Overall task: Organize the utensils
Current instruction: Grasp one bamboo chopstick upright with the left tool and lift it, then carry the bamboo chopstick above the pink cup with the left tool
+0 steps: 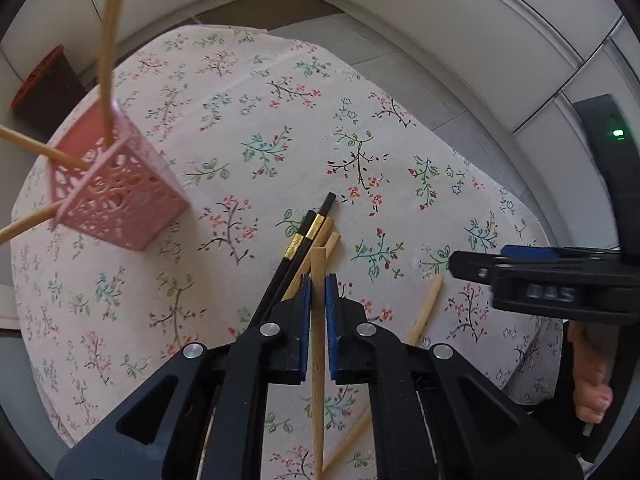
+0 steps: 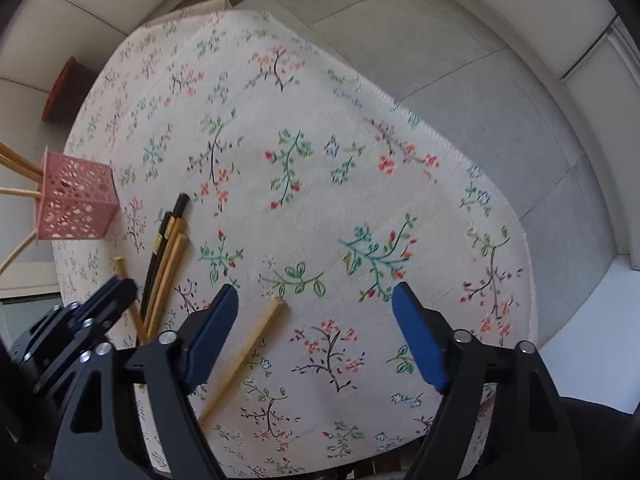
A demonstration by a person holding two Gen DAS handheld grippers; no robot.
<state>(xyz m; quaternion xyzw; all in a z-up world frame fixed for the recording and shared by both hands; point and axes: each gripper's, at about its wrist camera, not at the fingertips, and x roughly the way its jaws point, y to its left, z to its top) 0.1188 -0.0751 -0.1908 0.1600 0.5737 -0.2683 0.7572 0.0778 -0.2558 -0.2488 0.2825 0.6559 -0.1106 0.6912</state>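
Count, table: two black chopsticks with gold bands point(image 1: 308, 236) lying side by side, a small bundle of wooden chopsticks point(image 2: 168, 268) touching them — two clearly separable in the right wrist view, possibly more hidden — and one lone wooden chopstick point(image 2: 244, 354) apart from the bundle, lying diagonally on the cloth. One further wooden chopstick point(image 1: 318, 344) is clamped in the left gripper point(image 1: 318, 284), whose blue pads are pressed against its sides, stick running along the fingers and lifted clear of the cloth. Right gripper point(image 2: 316, 294): jaws apart and partly drawn in, nothing gripped; the lone chopstick lies on the cloth just inside its left finger point(image 2: 212, 332), not touched by either pad. One pink perforated square holder point(image 1: 116, 188) stands near the table's far left edge with three wooden sticks point(image 1: 110, 40) in it, leaning out. A person's hand point(image 1: 590, 376) shows on the right gripper's handle in the left wrist view. Surface: round table under a pale floral tablecloth point(image 2: 320, 184) — sprigs in red, green, blue. Room: grey tiled floor point(image 2: 460, 92), white panelled walls point(image 1: 420, 8), one dark stool with an orange-red rim point(image 1: 40, 84) beyond the table.
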